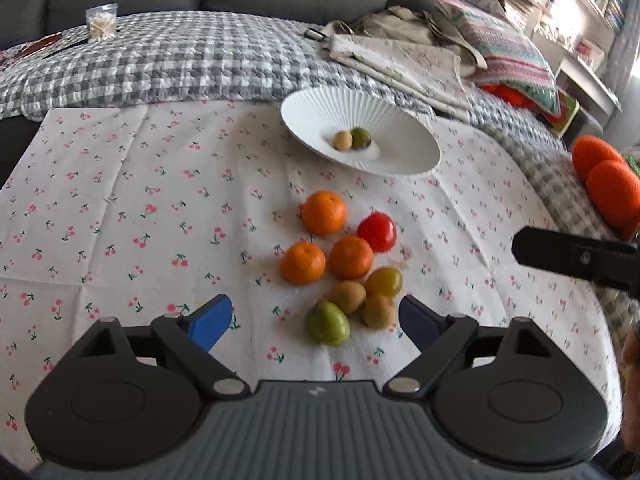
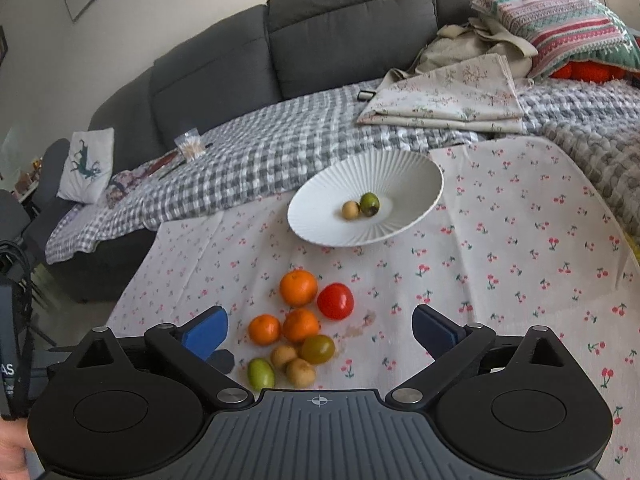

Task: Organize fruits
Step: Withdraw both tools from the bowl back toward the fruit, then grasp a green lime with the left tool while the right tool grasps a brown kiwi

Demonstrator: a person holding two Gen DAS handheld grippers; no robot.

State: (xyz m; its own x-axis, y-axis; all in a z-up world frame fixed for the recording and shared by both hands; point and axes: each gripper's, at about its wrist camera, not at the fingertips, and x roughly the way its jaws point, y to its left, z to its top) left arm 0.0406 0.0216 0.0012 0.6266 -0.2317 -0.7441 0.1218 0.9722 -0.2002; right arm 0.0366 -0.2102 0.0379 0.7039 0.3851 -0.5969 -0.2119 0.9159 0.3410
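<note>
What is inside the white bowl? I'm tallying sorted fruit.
The bowl holds two small fruits touching: a tan one and a green one. Nothing else shows; its near wall hides little.

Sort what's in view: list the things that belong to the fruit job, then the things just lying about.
Job: white bowl holding two small fruits; fruit pile on the cloth: three oranges, red tomato, smaller green and brown fruits.

Lying about: folded cloth, striped cushion, small clear packet.

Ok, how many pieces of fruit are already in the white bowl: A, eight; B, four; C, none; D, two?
D: the white bowl holds just two, a small tan fruit touching a green fruit; the rest lie on the cherry-print cloth.
</note>
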